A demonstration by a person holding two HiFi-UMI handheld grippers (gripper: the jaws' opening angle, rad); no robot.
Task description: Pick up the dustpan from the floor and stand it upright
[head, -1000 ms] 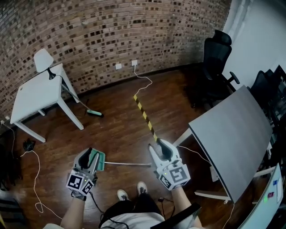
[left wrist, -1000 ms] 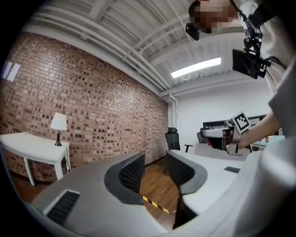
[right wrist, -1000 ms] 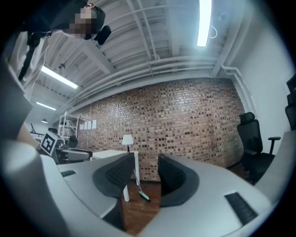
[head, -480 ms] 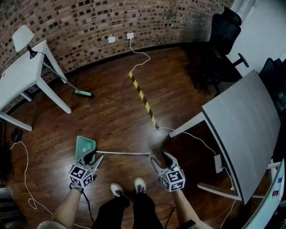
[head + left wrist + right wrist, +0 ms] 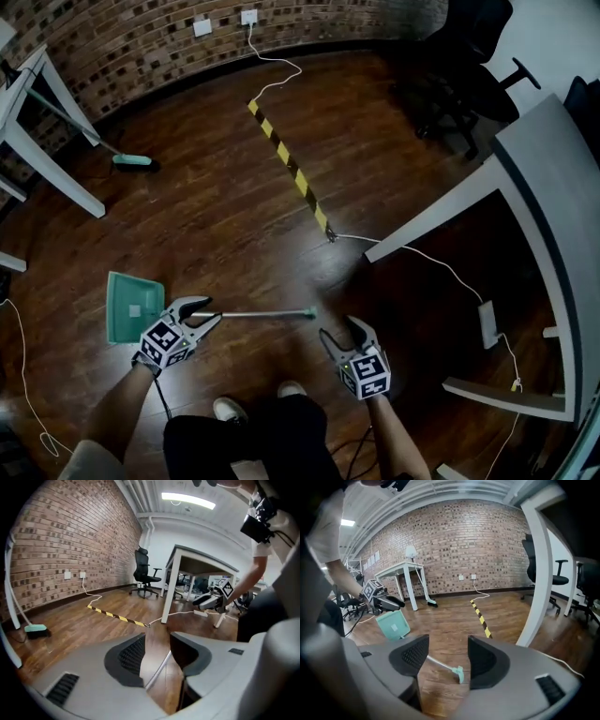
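Note:
The green dustpan (image 5: 129, 306) lies flat on the wooden floor, and its thin silver handle (image 5: 267, 314) runs right to a teal tip (image 5: 459, 672). My left gripper (image 5: 212, 312) is low at the pan end of the handle. Its jaws are open, and the handle (image 5: 158, 669) passes between them without the pads pressing on it. My right gripper (image 5: 343, 329) hovers just right of and nearer than the handle's tip. Its jaws are opening and hold nothing; the tip shows past them on the floor. The right gripper view also shows the dustpan (image 5: 393, 623) beside the left gripper (image 5: 383, 603).
A broom (image 5: 130, 159) leans by a white table (image 5: 37, 141) at the far left. A yellow-black strip (image 5: 291, 171) and a white cable (image 5: 427, 258) cross the floor. A grey desk (image 5: 553, 178) stands at the right, with an office chair (image 5: 469, 52) behind it. My shoes (image 5: 230, 409) are close below.
Both grippers have dropped toward the floor. The left one has come down around the dustpan handle, the right one to its tip end. Both sets of jaws stand wider.

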